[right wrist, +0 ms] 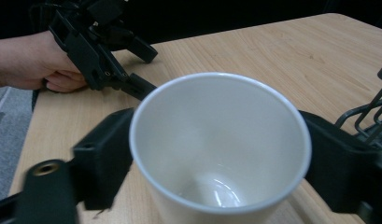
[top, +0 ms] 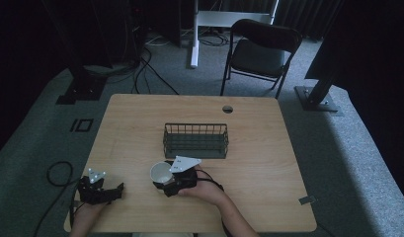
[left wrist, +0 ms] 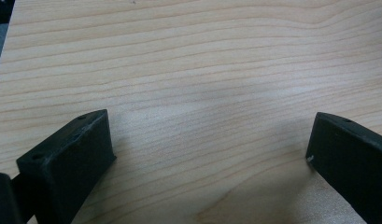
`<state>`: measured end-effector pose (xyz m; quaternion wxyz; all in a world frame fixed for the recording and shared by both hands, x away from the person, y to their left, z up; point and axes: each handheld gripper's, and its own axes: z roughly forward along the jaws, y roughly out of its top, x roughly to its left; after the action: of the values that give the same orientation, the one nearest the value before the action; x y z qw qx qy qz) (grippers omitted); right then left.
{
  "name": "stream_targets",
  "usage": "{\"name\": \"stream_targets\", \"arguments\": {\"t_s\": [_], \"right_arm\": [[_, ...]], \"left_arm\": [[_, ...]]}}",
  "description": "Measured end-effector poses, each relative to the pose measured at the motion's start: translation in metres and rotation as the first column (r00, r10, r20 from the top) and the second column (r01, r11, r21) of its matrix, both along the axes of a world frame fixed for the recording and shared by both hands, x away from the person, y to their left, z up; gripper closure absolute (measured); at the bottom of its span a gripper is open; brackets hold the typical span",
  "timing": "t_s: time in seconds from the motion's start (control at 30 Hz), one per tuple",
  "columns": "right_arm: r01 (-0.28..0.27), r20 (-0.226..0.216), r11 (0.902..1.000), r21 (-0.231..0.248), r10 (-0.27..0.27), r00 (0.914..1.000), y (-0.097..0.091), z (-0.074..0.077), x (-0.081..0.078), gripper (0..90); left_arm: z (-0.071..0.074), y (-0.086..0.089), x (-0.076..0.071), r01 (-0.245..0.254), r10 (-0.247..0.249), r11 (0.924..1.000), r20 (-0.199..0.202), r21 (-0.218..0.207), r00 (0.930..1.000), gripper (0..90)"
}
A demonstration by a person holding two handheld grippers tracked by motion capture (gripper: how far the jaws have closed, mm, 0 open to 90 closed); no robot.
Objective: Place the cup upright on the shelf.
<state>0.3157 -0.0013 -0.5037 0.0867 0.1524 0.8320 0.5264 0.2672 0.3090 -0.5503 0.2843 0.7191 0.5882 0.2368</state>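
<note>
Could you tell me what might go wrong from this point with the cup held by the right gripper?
1. The right gripper grips the white cup by its smooth sides; it might slip.
2. The wire basket stands close by, so the cup could knock its front wall.

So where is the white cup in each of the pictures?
High view: the white cup sits low and centre, held in the right gripper, near the dark wire basket.
Left gripper view: not in it, just the wooden table.
Right gripper view: the cup sits centre between the jaws.
Shared landmark: the wooden table.
</note>
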Motion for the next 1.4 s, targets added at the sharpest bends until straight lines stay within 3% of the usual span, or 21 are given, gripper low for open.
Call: {"name": "stream_targets", "arguments": {"t_s": [0.23,0.47,1.4], "right_arm": [[0.003,0.016,0.9998,-0.021,-0.003,0.9999,0.002,0.003,0.001,19.8],[0.011,0.003,0.9999,0.007,-0.011,0.9999,0.004,0.012,0.003,19.9],[0.041,0.074,0.9958,0.082,-0.047,0.9962,0.017,0.079,0.019,20.0]], "left_arm": [[0.000,0.000,0.000,0.001,-0.001,1.0000,0.000,0.000,1.0000,0.7],[0.000,0.000,0.000,0.000,0.000,1.0000,0.000,0.000,1.0000,0.7],[0.000,0.000,0.000,0.001,-0.001,1.0000,-0.002,0.000,1.0000,0.7]]}}
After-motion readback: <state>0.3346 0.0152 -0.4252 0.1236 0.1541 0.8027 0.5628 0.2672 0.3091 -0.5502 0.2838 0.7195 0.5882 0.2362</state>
